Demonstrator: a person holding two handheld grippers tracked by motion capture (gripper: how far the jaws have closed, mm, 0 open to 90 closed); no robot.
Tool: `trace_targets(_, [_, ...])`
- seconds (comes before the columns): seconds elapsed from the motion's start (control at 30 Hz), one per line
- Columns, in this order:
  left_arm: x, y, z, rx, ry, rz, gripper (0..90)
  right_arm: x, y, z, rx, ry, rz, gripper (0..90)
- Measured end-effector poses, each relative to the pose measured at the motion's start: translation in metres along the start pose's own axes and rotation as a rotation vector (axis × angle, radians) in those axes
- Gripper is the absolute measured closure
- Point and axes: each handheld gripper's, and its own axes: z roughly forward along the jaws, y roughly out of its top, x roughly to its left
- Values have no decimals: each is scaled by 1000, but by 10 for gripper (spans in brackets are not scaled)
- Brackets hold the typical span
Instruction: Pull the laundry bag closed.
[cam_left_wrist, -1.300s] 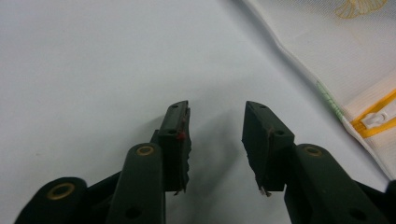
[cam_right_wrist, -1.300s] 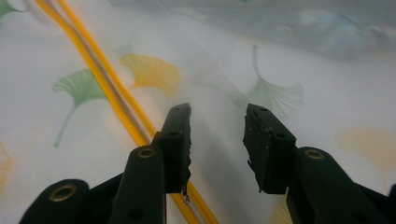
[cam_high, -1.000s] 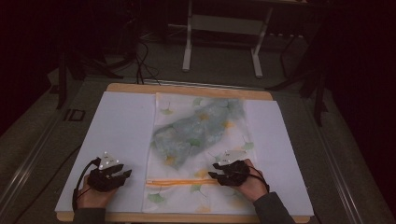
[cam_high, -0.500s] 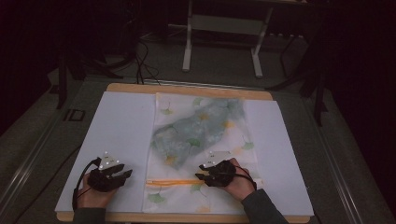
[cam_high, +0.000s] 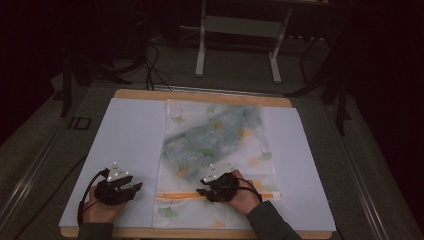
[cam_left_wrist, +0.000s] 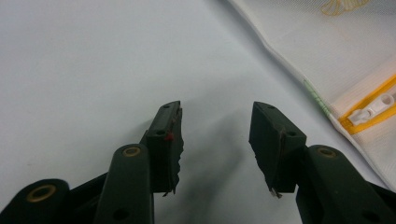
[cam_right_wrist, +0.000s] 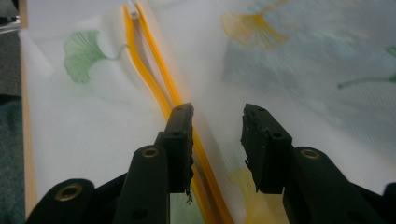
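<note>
At the near edge of the table (cam_high: 310, 150), the left gripper (cam_high: 131, 187) rests on the white sheet (cam_high: 130, 135) just left of the mesh laundry bag (cam_high: 220, 150); its jaws have just been opening and stand wide apart with nothing between them. The right gripper (cam_high: 201, 191) lies over the bag's near part, jaws apart and opening a little, on either side of the orange zipper (cam_right_wrist: 163, 100), not pressing it. The white zipper pull (cam_left_wrist: 371, 111) sits at the bag's left edge. Farther off, the bag spreads flat toward the far edge, with bluish cloth (cam_high: 215, 137) inside
</note>
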Motion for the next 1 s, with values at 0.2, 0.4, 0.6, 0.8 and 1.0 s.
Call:
trace_targets(0.2, [1,0,-1,-3,6,-9,517,5,8,6,4,12,-17,630])
trace_targets(0.4, [0,1,-3,-7,2,-4,532,10,18,15,-14,34,-34,626])
trace_targets(0.6, [0,0,-4,-8,3,0,545,14,23,22,-16,45,-39,627])
trace_targets(0.8, [-1,0,-4,-8,0,4,573,18,30,28,-26,54,-46,626])
trace_targets(1.0, [-2,0,-4,-5,-1,5,574,22,34,35,-23,68,-58,637])
